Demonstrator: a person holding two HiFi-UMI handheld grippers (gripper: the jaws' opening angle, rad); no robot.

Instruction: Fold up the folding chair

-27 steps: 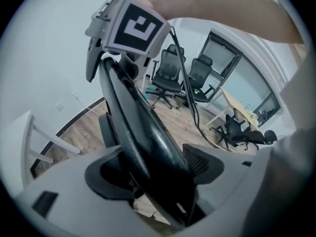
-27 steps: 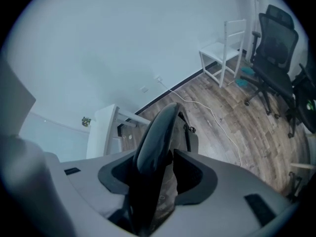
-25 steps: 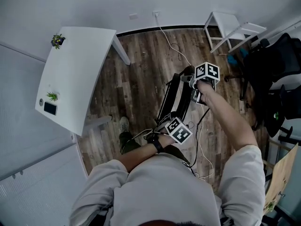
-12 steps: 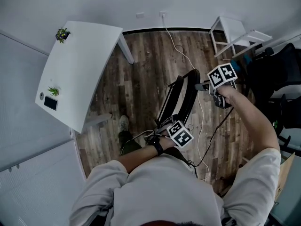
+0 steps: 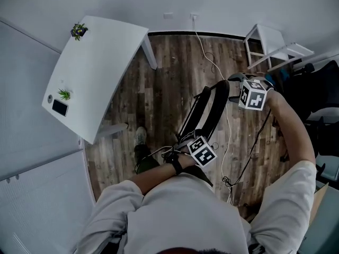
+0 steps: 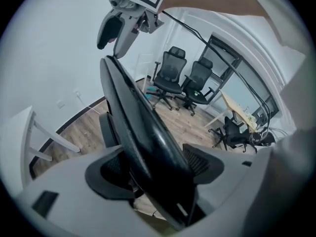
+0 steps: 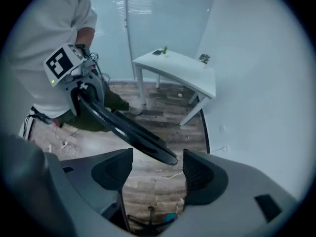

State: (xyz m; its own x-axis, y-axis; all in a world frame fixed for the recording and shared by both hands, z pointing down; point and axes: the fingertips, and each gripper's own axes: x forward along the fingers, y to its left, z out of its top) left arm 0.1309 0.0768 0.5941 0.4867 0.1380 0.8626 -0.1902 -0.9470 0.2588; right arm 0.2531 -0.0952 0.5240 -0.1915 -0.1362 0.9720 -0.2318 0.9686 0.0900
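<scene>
Black folding chair (image 5: 204, 112) standing nearly flat on the wood-plank floor (image 5: 159, 89)
Left gripper (image 6: 155, 169) clamps its near edge. Right gripper (image 7: 158, 169) has just been opening, pads apart and the chair's far end between them, untouched.

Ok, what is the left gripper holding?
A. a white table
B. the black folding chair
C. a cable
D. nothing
B: the left gripper has its fingers pressed on the edge of the black folding chair, which runs between them.
</scene>
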